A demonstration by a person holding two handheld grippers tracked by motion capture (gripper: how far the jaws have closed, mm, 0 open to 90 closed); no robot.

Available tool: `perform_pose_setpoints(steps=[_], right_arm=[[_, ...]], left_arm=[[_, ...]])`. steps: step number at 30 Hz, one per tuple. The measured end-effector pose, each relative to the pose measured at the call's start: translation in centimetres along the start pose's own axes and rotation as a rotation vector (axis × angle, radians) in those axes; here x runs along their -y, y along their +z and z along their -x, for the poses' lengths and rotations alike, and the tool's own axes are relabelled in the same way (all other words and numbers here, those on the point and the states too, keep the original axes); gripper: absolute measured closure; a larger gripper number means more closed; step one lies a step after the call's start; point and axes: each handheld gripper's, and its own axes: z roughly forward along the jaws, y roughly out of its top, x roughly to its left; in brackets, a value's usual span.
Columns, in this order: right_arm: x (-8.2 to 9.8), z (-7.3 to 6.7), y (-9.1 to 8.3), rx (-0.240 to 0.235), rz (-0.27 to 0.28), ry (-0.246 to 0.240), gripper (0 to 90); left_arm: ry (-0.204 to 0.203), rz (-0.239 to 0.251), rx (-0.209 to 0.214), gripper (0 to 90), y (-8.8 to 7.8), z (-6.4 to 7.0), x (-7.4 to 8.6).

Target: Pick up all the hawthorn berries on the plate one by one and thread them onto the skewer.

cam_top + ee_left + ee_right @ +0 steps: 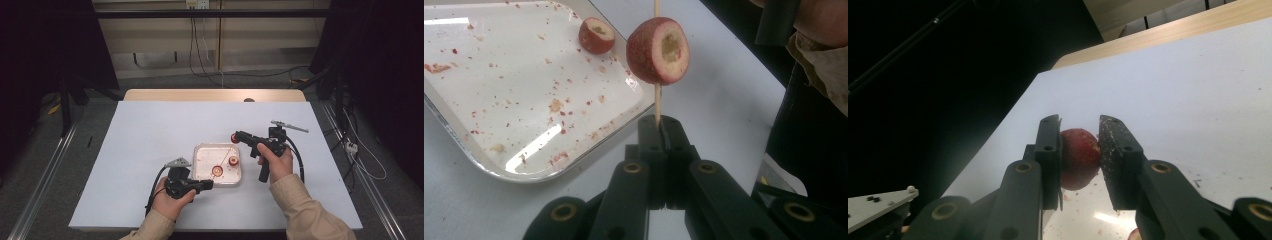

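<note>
Left gripper view: the left tool (659,131) has its jaws fully closed on a skewer (656,102), clamping the stick near its lower end so that it stands straight out from the tips. One cored red fruit (658,50) is already threaded on the skewer, a little way beyond the jaws, with its hollow facing the camera. Holding the stick low appears to leave its free length open for more pieces.

Right gripper view: the right tool (1080,150) is closed on a second fruit (1079,157), pinched by its sides, which probably keeps the cored axis free for the skewer; the hollow itself cannot be made out from this angle.

High view: the right tool (234,137) holds this fruit above the desk (150,135), just beyond the tray (202,150). A third fruit (233,161) waits in the tray, whose floor is littered with red crumbs.
</note>
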Motion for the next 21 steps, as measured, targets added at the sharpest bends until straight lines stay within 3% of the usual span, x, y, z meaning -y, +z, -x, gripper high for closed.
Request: perform_pose_setpoints(steps=[10, 21], right_arm=[[0.2, -0.14, 0.11, -0.006, 0.0, 0.0, 71.9], [0.69, -0.56, 0.55, -0.032, -0.036, -0.001, 71.9]], left_arm=[[-0.002, 0.009, -0.003, 89.8, -0.09, 0.06, -0.02], [-0.009, 0.02, -0.006, 89.8, -0.14, -0.05, -0.04]])
